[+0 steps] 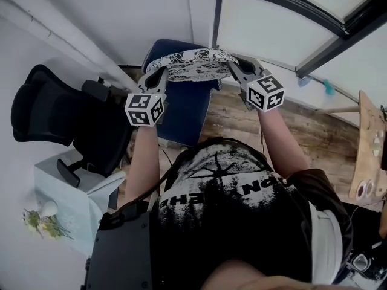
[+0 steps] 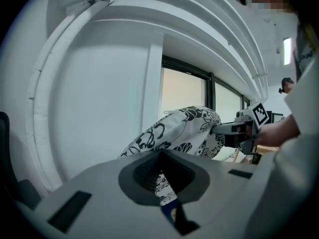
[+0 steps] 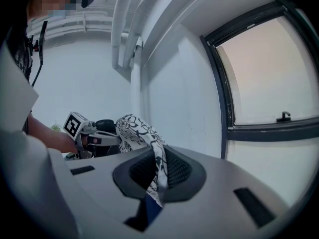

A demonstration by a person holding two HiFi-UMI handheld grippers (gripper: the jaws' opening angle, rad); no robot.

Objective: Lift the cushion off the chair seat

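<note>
cushion (image 1: pixel 192 64), white with a black flower print, hangs stretched between the two sets of fingers, one edge in each; the left gripper (image 1: pixel 162 72) is clenched on the cushion's left edge, and in its own view the printed cloth runs down between its closed jaws; the right gripper (image 1: pixel 234 63) is clenched on the opposite edge, its jaws pressed together on a fold of the same cloth; the middle of the cushion bulges a little between the fingertips; below and just behind the fingers stands the blue chair (image 1: pixel 184 110), and the cushion appears to be up off its seat, though no view shows the gap plainly; i judge the lifting step to be in hand and near its end; the next move calls for firm pinches on both sides and an even rise of both hands, so the cloth does not slip out of one pair of jaws or sag back onto the seat; no container takes part, and nothing of that kind lies near the fingers; a black office chair (image 1: pixel 54 113) stands well out to the left of the left fingers.
</note>
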